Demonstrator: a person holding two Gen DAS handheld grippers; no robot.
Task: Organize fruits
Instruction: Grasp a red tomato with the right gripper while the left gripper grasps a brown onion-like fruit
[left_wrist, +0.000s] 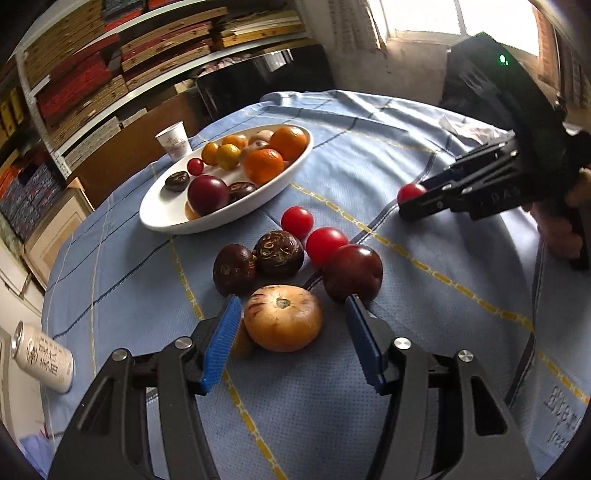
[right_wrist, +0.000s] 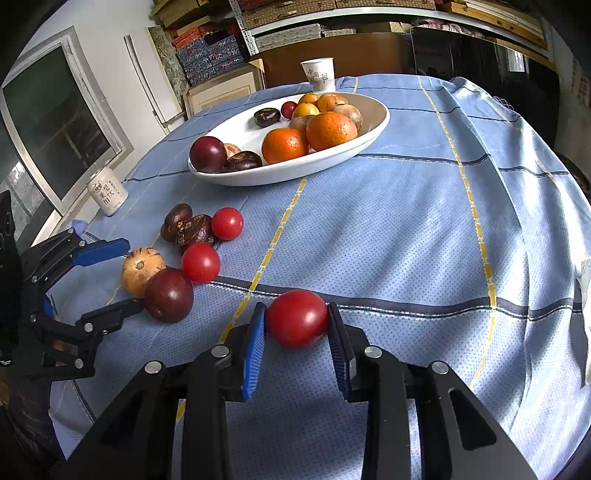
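A white oval plate (left_wrist: 162, 216) (right_wrist: 369, 127) holds oranges, a dark plum and other fruits. On the blue cloth lie a tan striped fruit (left_wrist: 282, 317) (right_wrist: 142, 269), a dark plum (left_wrist: 352, 273) (right_wrist: 168, 295), two brown passion fruits (left_wrist: 258, 258) (right_wrist: 188, 227) and two red tomatoes (left_wrist: 325, 243) (right_wrist: 201, 262). My left gripper (left_wrist: 291, 299) (right_wrist: 123, 275) is open, its blue pads on either side of the tan fruit. My right gripper (right_wrist: 297, 314) (left_wrist: 410, 205) is shut on a red tomato (right_wrist: 297, 318) (left_wrist: 410, 192) at cloth level.
A paper cup (left_wrist: 174, 139) (right_wrist: 319, 74) stands behind the plate. A drink can (left_wrist: 44, 357) (right_wrist: 107, 194) stands near the table's left edge. Shelves with stacked boxes (left_wrist: 110, 66) fill the back wall. A crumpled paper (left_wrist: 469, 129) lies on the cloth near the right gripper.
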